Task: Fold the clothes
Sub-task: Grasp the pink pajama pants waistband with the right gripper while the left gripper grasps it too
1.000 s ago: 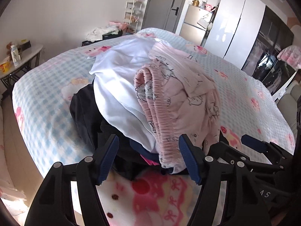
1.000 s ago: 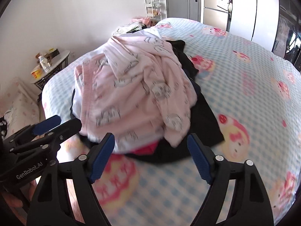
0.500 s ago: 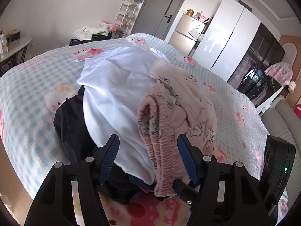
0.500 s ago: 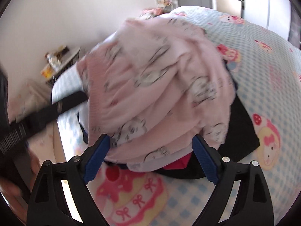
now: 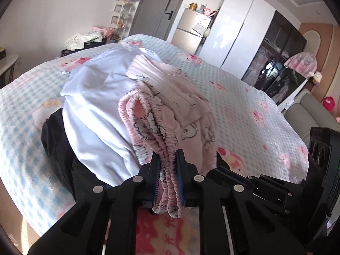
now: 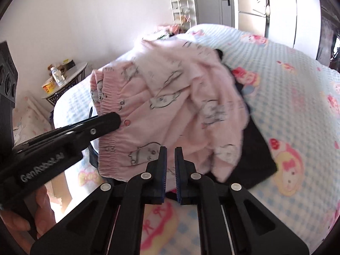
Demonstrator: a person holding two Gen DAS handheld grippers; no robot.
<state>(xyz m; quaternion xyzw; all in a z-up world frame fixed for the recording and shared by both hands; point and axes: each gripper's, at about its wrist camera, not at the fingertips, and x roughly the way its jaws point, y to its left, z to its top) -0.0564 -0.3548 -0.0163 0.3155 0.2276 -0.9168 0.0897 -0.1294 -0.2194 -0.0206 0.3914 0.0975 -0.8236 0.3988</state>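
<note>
both claws were wide a second ago, now both have snapped in. left gripper (image 5: 167, 159) jaws closing, and the frames show the gathered elastic waistband of the pink pajama pants (image 5: 170, 114) bunched right between its pads, hanging out below them too. so that one is clamped on the pants. right gripper (image 6: 170, 155) is pulled all the way in; the pink fabric (image 6: 170, 110) runs just ahead of and behind its tips, and the pads look pinched on the near edge, though the cloth between them is thin and hard to see in the narrow gap. calling it a grip on the same pants, a judgement.

seen from the right wrist, the left claw (image 6: 115, 118) comes in from the left side and its tip meets the waistband at the side of the pile. a hand (image 6: 40, 214) is low left, holding that tool.

pants sit on top of the pile, directly ahead of both claws. white garment (image 5: 95, 110) is left of the left claw's line, black garment (image 5: 57, 142) under it, all on the checked bedspread (image 5: 244, 97).

meaning: the pick has gone from reach to grasp, two points on the waistband end. pants not yet lifted clear or spread, folding itself not started. next move likely a lift off the pile; the white piece may drag along.
</note>
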